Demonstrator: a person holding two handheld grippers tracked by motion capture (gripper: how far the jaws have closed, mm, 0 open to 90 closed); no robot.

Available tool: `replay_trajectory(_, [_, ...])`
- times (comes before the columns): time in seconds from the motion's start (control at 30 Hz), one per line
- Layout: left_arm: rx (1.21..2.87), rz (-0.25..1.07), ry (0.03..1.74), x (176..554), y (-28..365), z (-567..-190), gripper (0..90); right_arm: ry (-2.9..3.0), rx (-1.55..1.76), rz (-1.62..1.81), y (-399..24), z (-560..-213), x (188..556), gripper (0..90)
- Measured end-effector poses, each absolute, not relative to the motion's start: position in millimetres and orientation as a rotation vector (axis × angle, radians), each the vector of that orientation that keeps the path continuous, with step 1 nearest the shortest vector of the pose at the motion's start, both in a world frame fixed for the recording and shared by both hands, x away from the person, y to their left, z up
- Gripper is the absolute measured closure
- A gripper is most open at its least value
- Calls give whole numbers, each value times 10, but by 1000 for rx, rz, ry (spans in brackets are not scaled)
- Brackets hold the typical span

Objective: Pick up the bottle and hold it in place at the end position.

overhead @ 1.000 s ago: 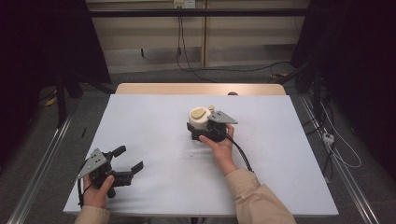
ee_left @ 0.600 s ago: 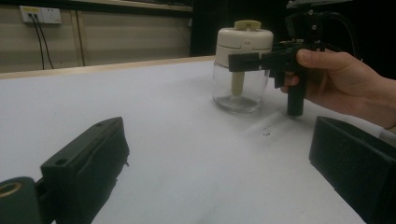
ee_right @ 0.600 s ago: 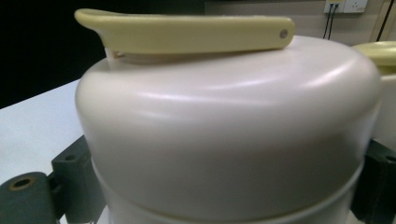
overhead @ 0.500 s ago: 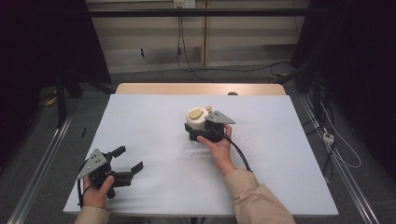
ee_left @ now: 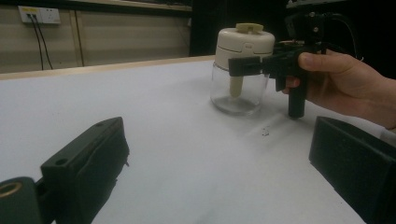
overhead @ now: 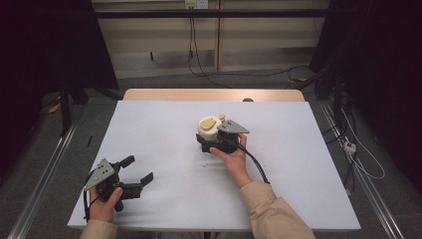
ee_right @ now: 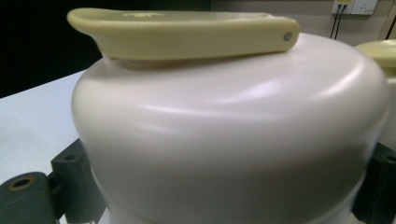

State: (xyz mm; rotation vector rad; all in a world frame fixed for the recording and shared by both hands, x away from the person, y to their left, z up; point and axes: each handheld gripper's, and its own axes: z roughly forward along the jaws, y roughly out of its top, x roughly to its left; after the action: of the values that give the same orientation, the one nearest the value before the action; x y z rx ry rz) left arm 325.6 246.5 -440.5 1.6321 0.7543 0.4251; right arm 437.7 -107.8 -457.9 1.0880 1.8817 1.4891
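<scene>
While my right gripper (overhead: 215,135) clamps its fingers around the jar (overhead: 210,127) at frame centre on the white counter (overhead: 298,164), my left gripper (overhead: 133,172) rests lower left, fingers spread wide, nothing between them.

No text, label, brand or number can be read anywhere. The jar's cream lid (ee_right: 224,140) is plain, and its yellowish flip tab (ee_right: 182,32) carries a faint embossed mark too blurred to make out. The wall sockets (ee_left: 39,15) behind the desk (overhead: 164,124) bear no legible marking.
</scene>
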Motion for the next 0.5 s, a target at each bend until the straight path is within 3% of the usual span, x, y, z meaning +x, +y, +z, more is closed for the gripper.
replay_trajectory(0.5, [1635, 425, 758, 3294, 2431, -4421, 39, 1911, 1095, 1491, -1116, -4582, 4364, 65])
